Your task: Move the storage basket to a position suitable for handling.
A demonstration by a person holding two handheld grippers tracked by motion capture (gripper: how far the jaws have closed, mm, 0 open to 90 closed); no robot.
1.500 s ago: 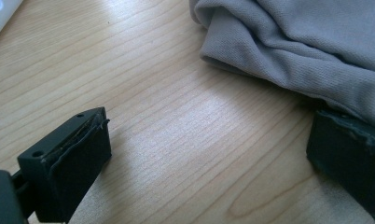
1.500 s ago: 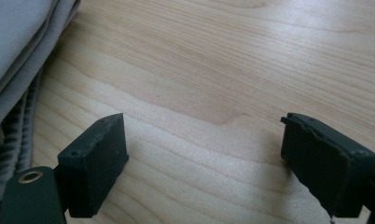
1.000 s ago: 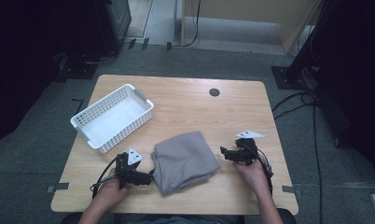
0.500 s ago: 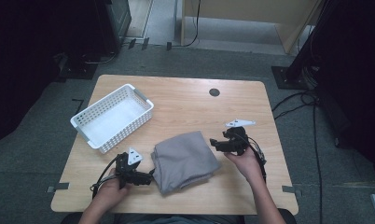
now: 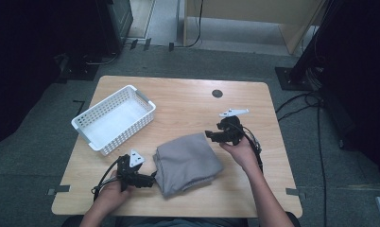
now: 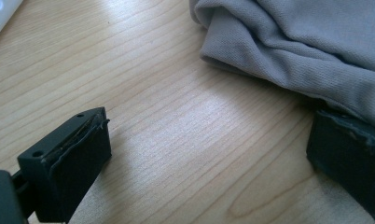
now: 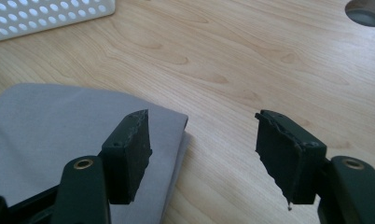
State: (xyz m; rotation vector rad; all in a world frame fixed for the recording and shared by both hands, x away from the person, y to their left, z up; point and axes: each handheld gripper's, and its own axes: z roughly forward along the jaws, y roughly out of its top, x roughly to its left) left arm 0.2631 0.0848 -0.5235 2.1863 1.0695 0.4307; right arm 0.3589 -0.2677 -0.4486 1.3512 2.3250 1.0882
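A folded grey cloth (image 5: 187, 161) lies on the wooden table (image 5: 188, 101) near its front edge. My left gripper (image 5: 149, 179) rests at the cloth's front left corner, pointing right. It is open, and in the left gripper view (image 6: 209, 154) the cloth's fold (image 6: 293, 56) drapes over the right jaw while bare wood lies between the jaws. My right gripper (image 5: 210, 135) hovers open at the cloth's far right corner. In the right gripper view (image 7: 204, 149) its left jaw hangs over the cloth's corner (image 7: 59, 135) and its right jaw over bare wood.
A white perforated basket (image 5: 113, 118) stands empty at the table's left, and its wall also shows in the right gripper view (image 7: 45, 14). A round cable hole (image 5: 217, 93) is at the far middle. Cables and dark stands surround the table on the floor.
My right gripper has moved left and away from the front edge, up to the cloth's far right corner. The left gripper and the cloth have stayed put.
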